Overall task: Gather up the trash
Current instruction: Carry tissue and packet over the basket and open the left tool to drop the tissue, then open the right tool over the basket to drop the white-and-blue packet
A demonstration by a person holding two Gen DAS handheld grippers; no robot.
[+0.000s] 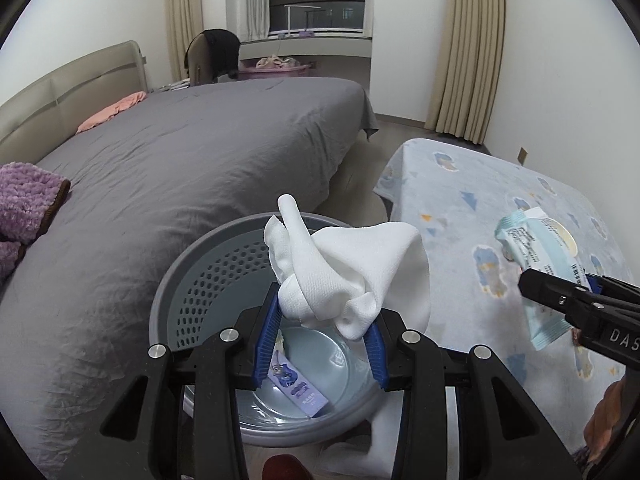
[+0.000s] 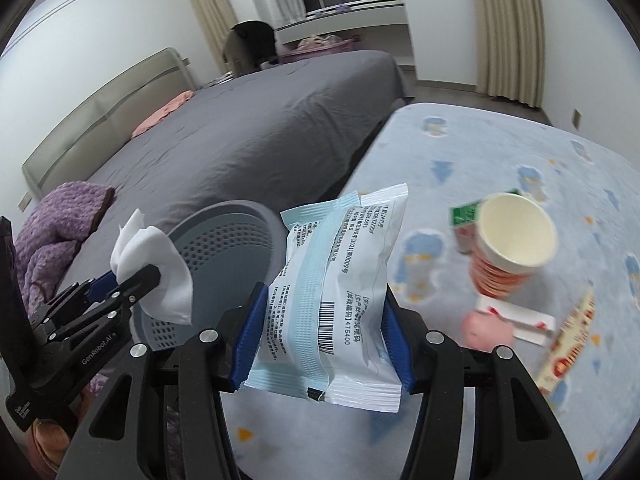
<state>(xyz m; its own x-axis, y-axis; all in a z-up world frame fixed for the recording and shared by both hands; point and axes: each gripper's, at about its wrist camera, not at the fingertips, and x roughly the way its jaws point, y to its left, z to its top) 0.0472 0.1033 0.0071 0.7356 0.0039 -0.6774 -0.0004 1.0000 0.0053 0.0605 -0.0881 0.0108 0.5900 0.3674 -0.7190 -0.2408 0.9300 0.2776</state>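
Note:
My left gripper is shut on a crumpled white tissue and holds it over the grey perforated trash bin. A purple box lies in the bin's bottom. My right gripper is shut on a light blue and white plastic packet, held above the blue patterned table, right of the bin. The left gripper with the tissue also shows in the right wrist view, the packet in the left wrist view.
A paper cup, a green carton, a white slip, a pink object and a red and yellow box lie on the table. A grey bed stands left, with a purple blanket.

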